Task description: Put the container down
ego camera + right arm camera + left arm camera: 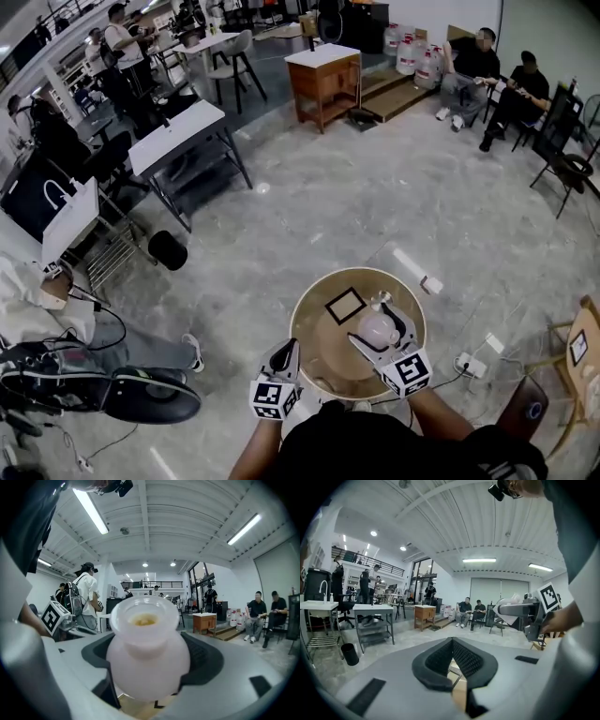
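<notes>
A small milky-white container (376, 325) with a wide open mouth and something yellowish inside is held above the round wooden table (323, 352). My right gripper (381, 334) is shut on its rounded body. In the right gripper view the container (147, 653) fills the gap between the black pads (206, 660). The left gripper (284, 351) hovers at the table's left edge, shut and holding nothing. In the left gripper view its padded jaws (452, 645) meet at the tips, and the container (509, 611) shows at the right.
A black square marker (344, 305) lies on the table, left of the container. Cables and a power strip (472, 365) lie on the floor to the right, near a wooden chair (583, 349). A black bin (168, 249) and white tables (178, 136) stand farther left. People sit at the back.
</notes>
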### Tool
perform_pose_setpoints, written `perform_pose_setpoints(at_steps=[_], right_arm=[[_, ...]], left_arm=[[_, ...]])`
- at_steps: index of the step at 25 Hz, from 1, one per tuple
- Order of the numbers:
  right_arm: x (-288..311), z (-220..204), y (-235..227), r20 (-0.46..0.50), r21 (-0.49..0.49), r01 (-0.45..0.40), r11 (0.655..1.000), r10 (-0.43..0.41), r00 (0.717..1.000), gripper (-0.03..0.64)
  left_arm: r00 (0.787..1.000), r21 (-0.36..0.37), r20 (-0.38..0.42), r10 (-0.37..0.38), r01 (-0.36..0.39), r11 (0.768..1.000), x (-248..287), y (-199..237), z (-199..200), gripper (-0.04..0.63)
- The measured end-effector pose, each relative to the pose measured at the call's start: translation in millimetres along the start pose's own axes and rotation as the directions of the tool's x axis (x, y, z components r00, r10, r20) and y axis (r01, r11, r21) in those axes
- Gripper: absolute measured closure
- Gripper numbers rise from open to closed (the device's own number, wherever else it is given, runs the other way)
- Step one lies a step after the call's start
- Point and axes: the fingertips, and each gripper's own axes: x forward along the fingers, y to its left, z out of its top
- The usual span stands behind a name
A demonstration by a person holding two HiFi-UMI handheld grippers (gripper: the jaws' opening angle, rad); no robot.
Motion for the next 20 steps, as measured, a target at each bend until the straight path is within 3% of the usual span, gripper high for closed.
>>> perform_pose_setpoints(at_steps=[11, 20], right_arm=[[55, -3, -24, -0.027, 0.034, 0.08, 0.996, -0.079, 0.997, 0.204], [63, -57, -50, -0.112, 0.041, 0.053, 0.998, -0.048, 0.992, 0.204]], left_arm=[[0.996, 0.002, -0.034, -0.085, 0.085, 0.996, 53, 44, -4, 0.601], [0.995, -0.03, -0.093, -0.036, 0.033, 0.999, 81, 41, -33, 0.601]])
